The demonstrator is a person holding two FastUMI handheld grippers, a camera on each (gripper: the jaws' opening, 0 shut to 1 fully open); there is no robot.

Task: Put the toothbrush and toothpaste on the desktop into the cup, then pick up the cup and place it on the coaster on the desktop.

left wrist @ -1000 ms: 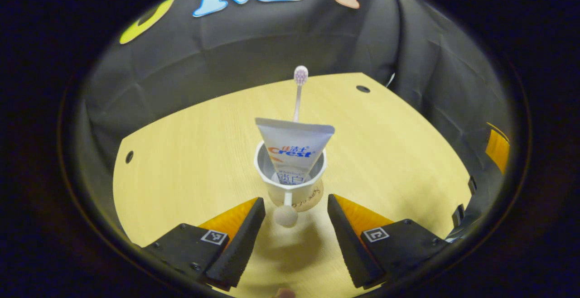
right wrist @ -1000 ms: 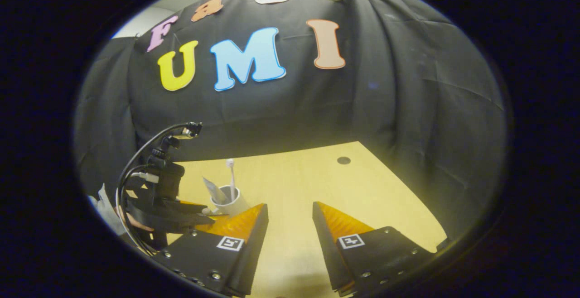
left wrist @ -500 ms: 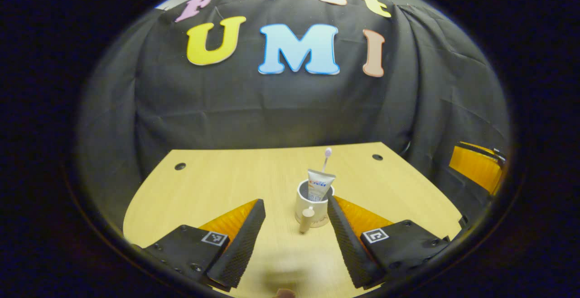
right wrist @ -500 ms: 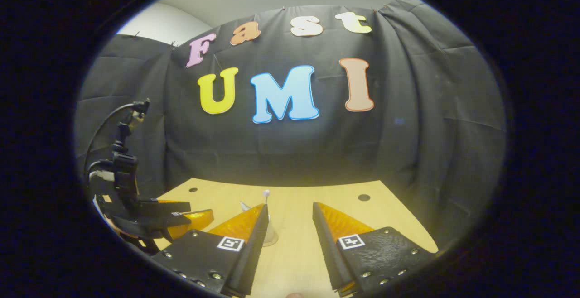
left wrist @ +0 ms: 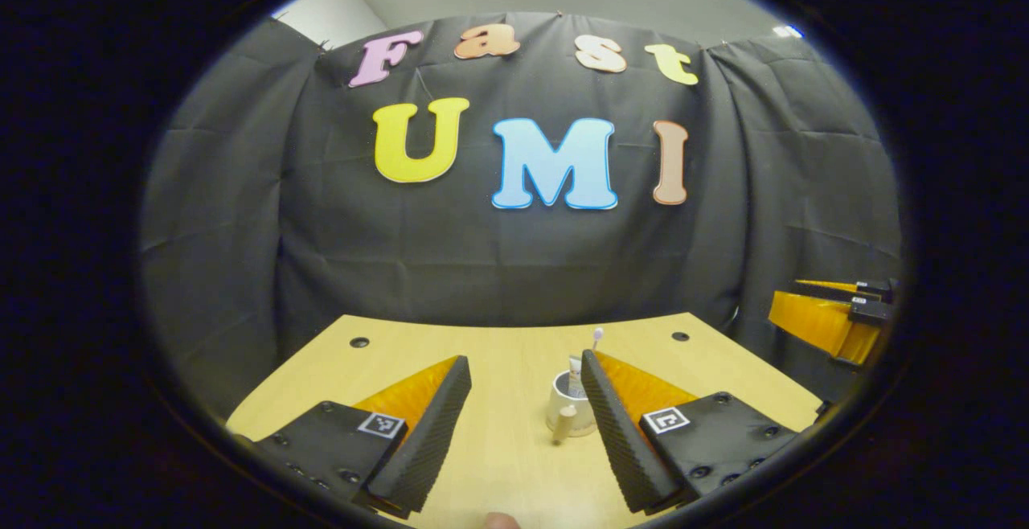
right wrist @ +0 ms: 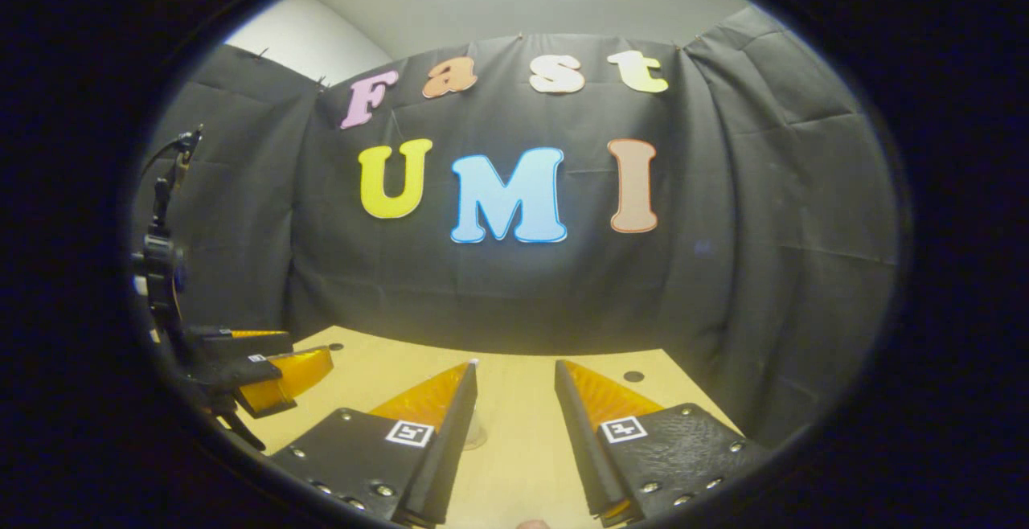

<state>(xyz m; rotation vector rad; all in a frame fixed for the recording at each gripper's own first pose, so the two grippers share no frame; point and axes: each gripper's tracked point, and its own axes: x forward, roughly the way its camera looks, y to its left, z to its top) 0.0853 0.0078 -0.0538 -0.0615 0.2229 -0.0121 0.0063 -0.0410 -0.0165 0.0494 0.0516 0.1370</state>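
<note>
Where the pale wooden surface (left wrist: 498,352) spreads below the black cloth, both tools hang above it. Left gripper (left wrist: 526,424): jaws wide apart, holding nothing. Right gripper (right wrist: 514,432): jaws likewise parted, empty. White cup (left wrist: 563,408) stands at 1 o'clock from the left jaws, just beside the right finger, toothpaste (left wrist: 574,370) and toothbrush (left wrist: 596,339) upright inside. Coaster not discernible.
</note>
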